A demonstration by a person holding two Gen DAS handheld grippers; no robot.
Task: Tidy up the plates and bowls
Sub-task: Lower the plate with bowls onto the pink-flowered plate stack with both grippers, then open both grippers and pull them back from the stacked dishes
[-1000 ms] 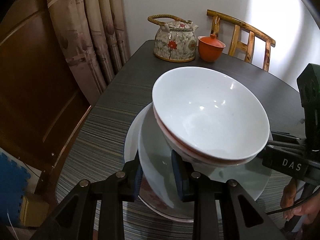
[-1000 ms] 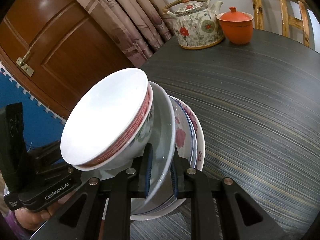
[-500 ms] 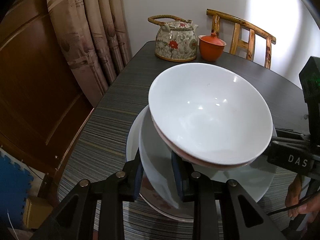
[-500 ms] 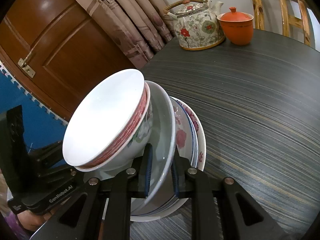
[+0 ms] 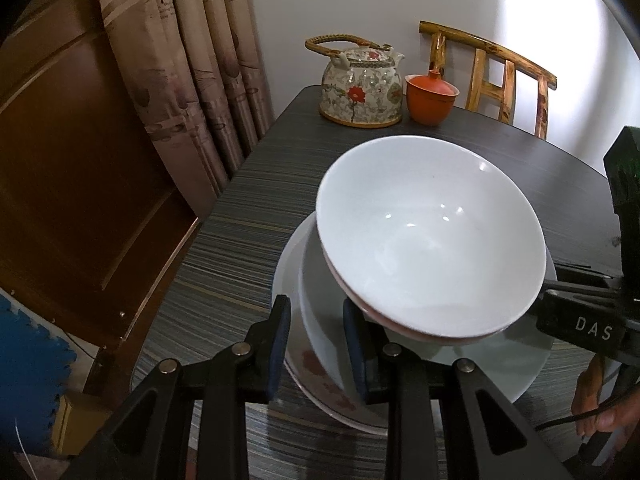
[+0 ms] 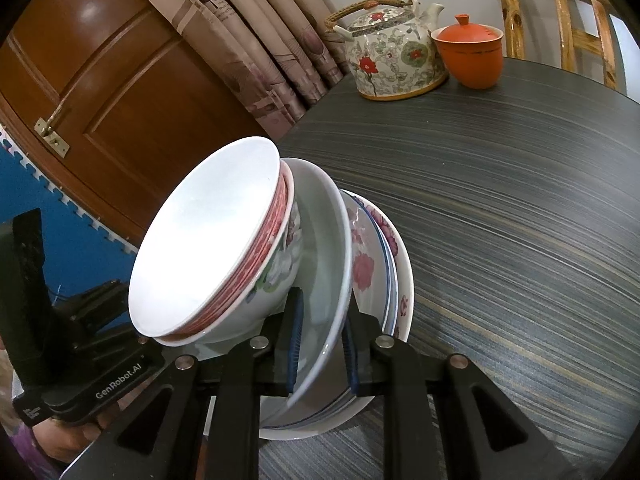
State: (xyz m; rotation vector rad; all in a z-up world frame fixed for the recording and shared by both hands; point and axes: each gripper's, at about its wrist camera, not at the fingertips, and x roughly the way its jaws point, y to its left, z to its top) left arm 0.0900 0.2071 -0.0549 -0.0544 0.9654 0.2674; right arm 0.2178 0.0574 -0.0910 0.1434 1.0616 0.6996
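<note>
L gripper [image 5: 316,344]: jaws narrow, blue pads clamped on near rim of the pale green deep plate [image 5: 320,328], one pad inside the rim, one outside. R gripper [image 6: 320,344]: jaws nearly closed, pads pinching the same plate's rim [image 6: 332,264] from the opposite side. So both grippers hold that one plate, each on its own edge.

Nested in the plate: two bowls, white inner bowl [image 5: 432,236] sitting in a red-banded floral bowl [image 6: 276,256]. Bowls lean toward the L gripper side.

Under/behind the green plate: floral plates [image 6: 372,256], pink flowers, blue rim line, at least 2, exact count can't tell. Whole stack is tilted off the striped dark table [image 6: 520,208]; whether the bottom edge touches the tabletop, can't tell.

Far end of table: floral teapot [image 5: 360,88] w/ woven handle, orange lidded cup [image 5: 430,98] just beside it. Wooden chair [image 5: 492,76] behind, curtain [image 5: 188,60] and brown door [image 6: 100,64] to the side. Person's fingers [image 5: 600,412] show at the R gripper handle.
</note>
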